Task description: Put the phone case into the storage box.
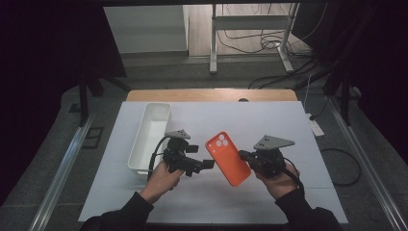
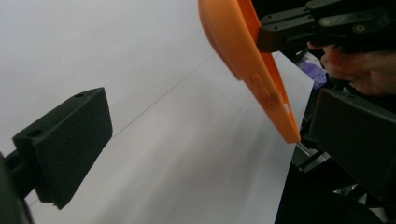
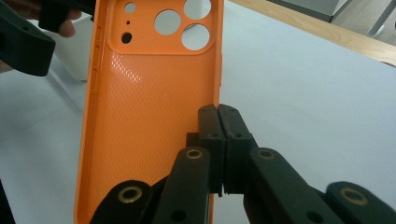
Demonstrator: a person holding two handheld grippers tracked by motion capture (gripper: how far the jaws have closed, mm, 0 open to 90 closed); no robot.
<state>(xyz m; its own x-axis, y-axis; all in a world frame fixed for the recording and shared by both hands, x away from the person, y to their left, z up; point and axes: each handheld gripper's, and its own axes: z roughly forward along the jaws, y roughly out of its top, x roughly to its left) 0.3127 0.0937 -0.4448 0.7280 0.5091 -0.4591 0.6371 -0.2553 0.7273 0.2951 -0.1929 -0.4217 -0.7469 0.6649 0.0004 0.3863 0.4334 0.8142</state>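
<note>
Room: dark curtains at both edges of the high view, a metal stand [image 1: 250, 33] and loose cables on the floor at the top of the frame.
Table: a white sheet [image 1: 269, 120] covers your work surface, with a strip of bare wood along its far edge.
Bin: a long white bin [image 1: 150, 136] lies left of centre, its long axis running away from you, apparently empty.
Phone case: the orange phone case [image 1: 228, 158] sits mid-frame, held off the sheet, its long axis slanting from upper left, at the camera cut-outs, down to lower right.
Right gripper: your right gripper [image 3: 218, 140] is clamped onto the case's side wall, jaws pressed together over the rim.
Left gripper: your left gripper [image 1: 204, 163] has its jaws spread wide, just left of the case and level with its middle; in the left gripper view the case's edge hangs between them, touching neither.
Nearer hand: the left, for any handover.
Hidden: whether the case's lower end clears the sheet cannot be told, and both your wrists are cut off at the bottom edge.
</note>
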